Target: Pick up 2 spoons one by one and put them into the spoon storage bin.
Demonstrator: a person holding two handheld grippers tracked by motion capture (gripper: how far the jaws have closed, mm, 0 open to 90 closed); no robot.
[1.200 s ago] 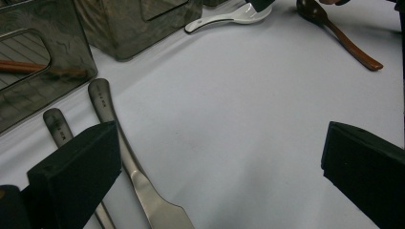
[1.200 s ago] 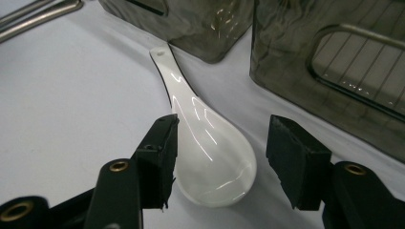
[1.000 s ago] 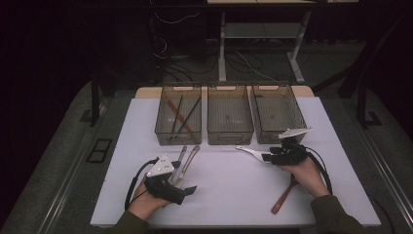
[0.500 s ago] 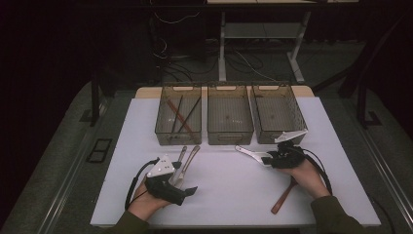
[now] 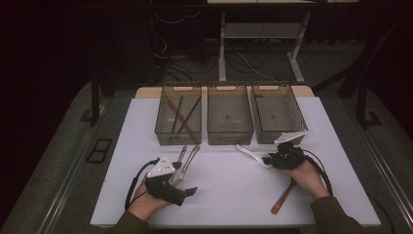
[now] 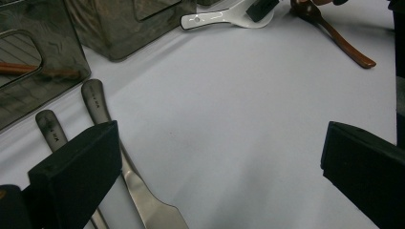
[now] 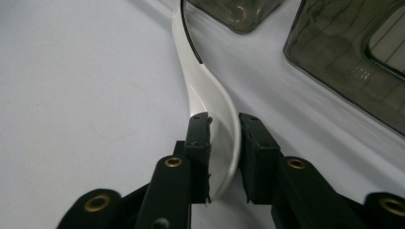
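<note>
A white ceramic spoon (image 5: 249, 153) (image 7: 203, 86) lies on the white table in front of the bins, handle pointing left. My right gripper (image 5: 269, 158) (image 7: 224, 129) has just been closing; its pads now sit against both sides of the spoon's bowl. My left gripper (image 5: 184, 181) (image 6: 219, 143) rests low at the front left with its jaws wide apart and nothing between them. Two metal utensil handles (image 5: 187, 157) (image 6: 98, 102) lie just beside its left jaw. The white spoon (image 6: 219, 18) and the right gripper's jaw tip show far off in the left gripper view.
Three smoky clear bins stand in a row at the back: the left bin (image 5: 178, 88) holds dark and reddish sticks, the middle bin (image 5: 230, 87) and the right bin (image 5: 272, 88) look empty. A brown wooden spoon (image 5: 284, 196) (image 6: 344, 43) lies by the right hand.
The right gripper's jaws have drawn together around the white spoon's bowl. Both hands stay where they were.
</note>
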